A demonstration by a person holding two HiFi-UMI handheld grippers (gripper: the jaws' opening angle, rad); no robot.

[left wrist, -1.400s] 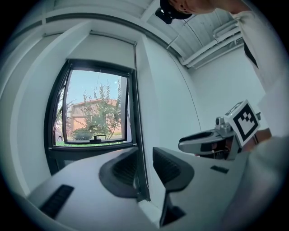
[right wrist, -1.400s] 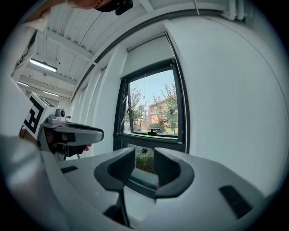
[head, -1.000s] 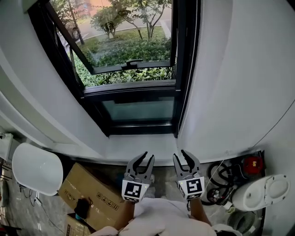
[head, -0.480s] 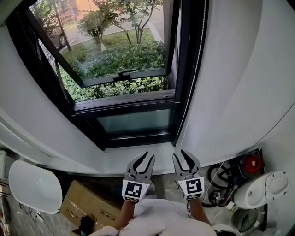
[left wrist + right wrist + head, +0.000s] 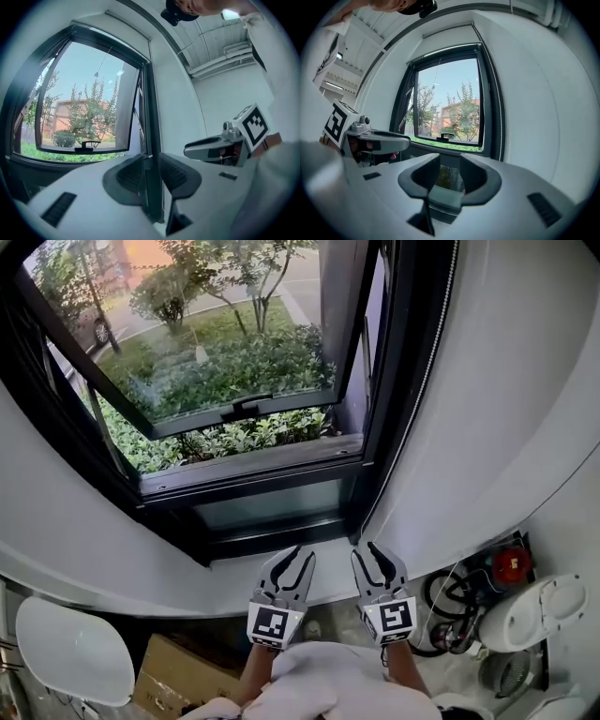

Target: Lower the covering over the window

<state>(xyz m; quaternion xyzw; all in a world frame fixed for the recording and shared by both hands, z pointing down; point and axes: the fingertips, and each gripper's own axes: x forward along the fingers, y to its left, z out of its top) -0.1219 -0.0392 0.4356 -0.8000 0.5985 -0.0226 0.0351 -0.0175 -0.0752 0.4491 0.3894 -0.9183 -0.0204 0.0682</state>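
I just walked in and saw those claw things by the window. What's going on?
A person holds the left gripper and the right gripper side by side in front of the window. Both are open and hold nothing. The covering is not down yet: the glass is bare and the pane is swung open. A bead chain hangs along the window's right side, untouched.

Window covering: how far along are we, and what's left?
Nothing done yet: the window shows bare glass top to bottom, with no covering over it. In hand: nothing; the left gripper and right gripper hover side by side short of the sill, jaws apart and empty. Left: take the bead chain at the window's right side, likely with the right gripper, and pull the covering down.
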